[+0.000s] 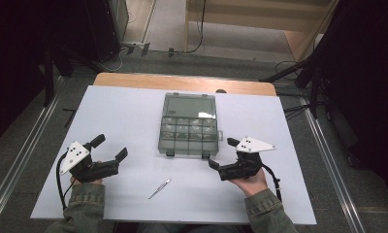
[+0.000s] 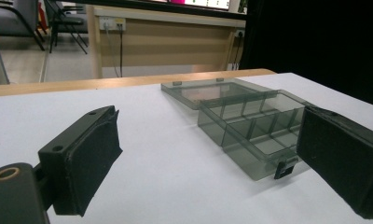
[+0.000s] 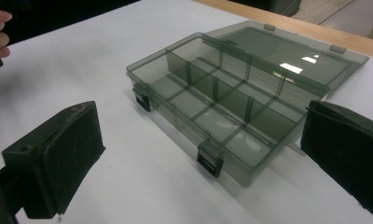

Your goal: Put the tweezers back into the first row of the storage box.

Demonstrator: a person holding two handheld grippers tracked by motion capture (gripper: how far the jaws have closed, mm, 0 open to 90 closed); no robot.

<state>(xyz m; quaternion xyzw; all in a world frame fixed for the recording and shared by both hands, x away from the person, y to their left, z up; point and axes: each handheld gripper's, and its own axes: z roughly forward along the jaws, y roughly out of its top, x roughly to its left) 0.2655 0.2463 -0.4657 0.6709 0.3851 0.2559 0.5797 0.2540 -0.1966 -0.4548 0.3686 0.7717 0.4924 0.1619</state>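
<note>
A smoky clear compartment box lies open mid-table, its lid folded flat toward the far side. Its compartments look empty in the right gripper view, where the box sits just ahead. My left gripper rests open at the left of the box, nothing between its jaws. At the box's right front corner, my right gripper is open too, holding nothing. Metal tweezers lie on the white tabletop between the two hands, near the front edge.
The white tabletop has a wooden strip along its far edge. Two black latches stick out from the box's front wall. Dark stands and cables surround the table on the floor.
</note>
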